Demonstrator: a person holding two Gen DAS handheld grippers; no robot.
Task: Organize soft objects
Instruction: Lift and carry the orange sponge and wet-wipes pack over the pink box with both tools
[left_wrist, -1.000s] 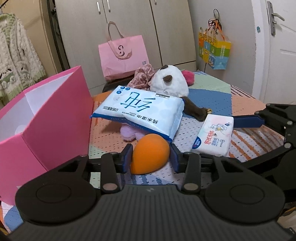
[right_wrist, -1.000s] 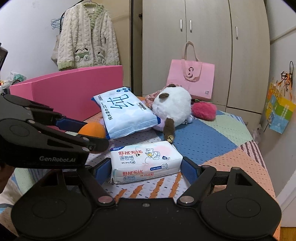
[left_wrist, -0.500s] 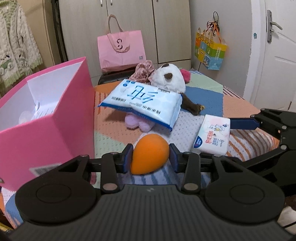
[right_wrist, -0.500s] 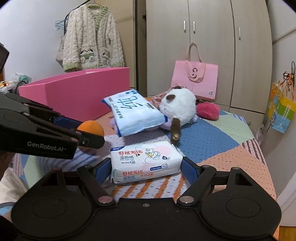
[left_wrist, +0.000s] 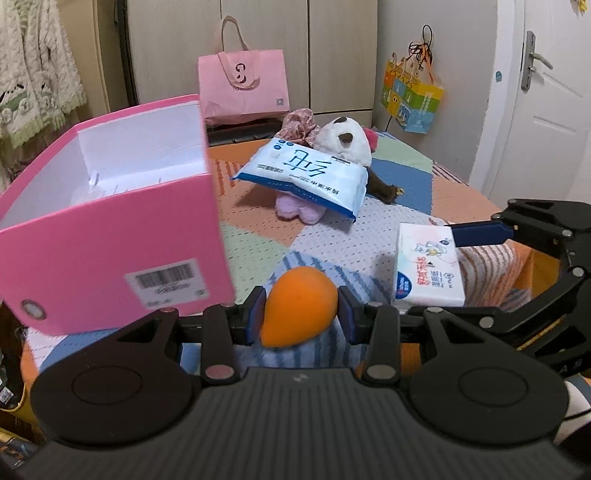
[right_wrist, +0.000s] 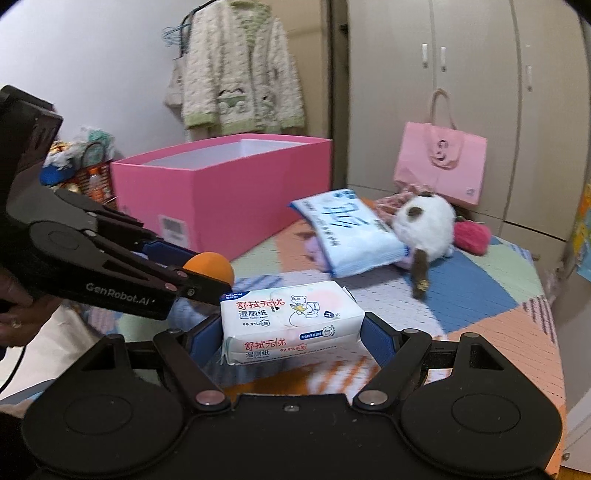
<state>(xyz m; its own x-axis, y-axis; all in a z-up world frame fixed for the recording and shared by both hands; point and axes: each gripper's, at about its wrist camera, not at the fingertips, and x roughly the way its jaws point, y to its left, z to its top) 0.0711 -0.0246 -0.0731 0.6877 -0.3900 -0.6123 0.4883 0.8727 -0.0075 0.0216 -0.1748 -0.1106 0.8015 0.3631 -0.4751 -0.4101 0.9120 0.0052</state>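
Left wrist view alone shows pink box (left_wrist: 110, 236) interior, white-lined

Box (left_wrist: 110, 236) left; plush (left_wrist: 343, 144) behind.

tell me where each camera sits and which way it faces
Left wrist: on the left gripper, facing along its fingers, shut on the orange egg-shaped sponge, toward the open pink cardboard box; the right gripper's blue finger shows.
Right wrist: on the right gripper, clamping the white wet-wipe pack; the left gripper and a hand show.
Shared: sponge, pack, box.
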